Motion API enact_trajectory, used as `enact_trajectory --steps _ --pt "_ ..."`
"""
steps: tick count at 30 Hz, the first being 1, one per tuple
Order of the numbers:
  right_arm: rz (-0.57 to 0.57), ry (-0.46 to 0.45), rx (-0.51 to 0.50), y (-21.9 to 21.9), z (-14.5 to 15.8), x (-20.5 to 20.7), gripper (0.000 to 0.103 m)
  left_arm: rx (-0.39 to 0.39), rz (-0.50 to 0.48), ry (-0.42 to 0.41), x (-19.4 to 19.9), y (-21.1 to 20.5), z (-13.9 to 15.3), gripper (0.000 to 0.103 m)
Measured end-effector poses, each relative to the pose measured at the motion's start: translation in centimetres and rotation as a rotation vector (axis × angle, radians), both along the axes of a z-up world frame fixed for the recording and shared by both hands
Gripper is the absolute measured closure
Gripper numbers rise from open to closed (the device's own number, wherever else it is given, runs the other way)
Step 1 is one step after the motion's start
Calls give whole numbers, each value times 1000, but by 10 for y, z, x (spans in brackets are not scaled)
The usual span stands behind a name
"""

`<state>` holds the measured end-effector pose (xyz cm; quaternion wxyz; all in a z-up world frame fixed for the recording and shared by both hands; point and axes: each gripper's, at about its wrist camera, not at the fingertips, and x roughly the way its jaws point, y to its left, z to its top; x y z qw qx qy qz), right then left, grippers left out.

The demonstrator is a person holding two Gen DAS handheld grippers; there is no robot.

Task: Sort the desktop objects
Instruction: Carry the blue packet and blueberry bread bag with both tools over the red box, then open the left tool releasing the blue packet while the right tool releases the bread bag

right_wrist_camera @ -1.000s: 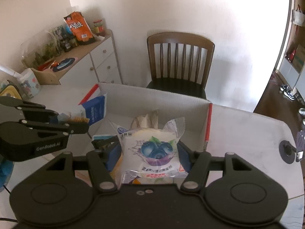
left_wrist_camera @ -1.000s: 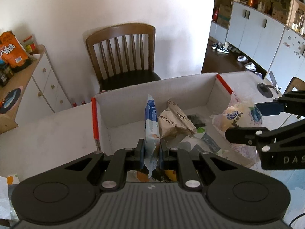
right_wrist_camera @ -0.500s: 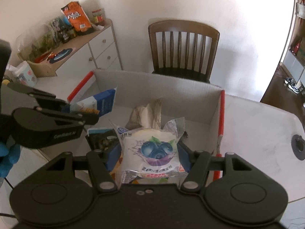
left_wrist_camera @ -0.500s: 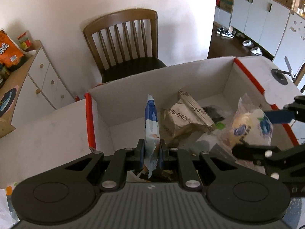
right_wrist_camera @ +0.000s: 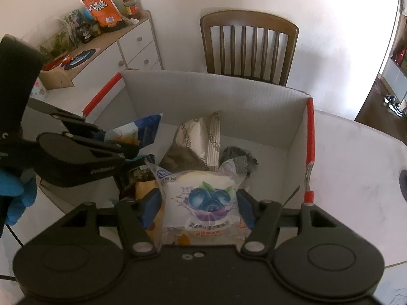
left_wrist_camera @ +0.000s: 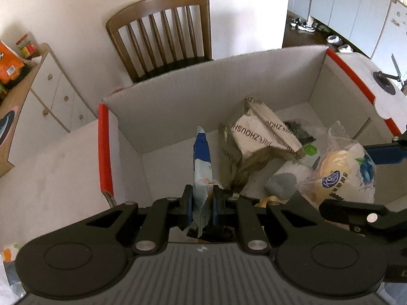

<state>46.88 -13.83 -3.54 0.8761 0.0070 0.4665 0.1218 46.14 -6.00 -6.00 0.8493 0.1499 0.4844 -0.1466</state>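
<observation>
Blue packet (left_wrist_camera: 202, 175) inside left gripper (left_wrist_camera: 201, 204)

Wooden chair (right_wrist_camera: 249, 47) against white wall (right_wrist_camera: 178, 5), sideboard (right_wrist_camera: 122, 48) left.

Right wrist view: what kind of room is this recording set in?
Most likely a home dining or living area. A wooden slat-back chair stands at the white table, a low sideboard carries snack bags and jars, and shoes lie on the floor by the doorway.
</observation>
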Motion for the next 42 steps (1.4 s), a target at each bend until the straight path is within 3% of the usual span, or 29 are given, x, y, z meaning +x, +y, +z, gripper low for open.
enact_trajectory --steps 11,14,22,42 --pt "-2 3 3 0 -3 1 32 5 34 12 1 5 -4 90" --pt "-2 1 2 0 -3 0 25 -9 47 9 0 6 -1 87" --pt "-18 -18 17 -6 10 -5 23 -41 38 -24 -10 9 18 63" --pt "-6 -91 -2 -6 61 -51 23 -113 26 -92 -68 19 82 62"
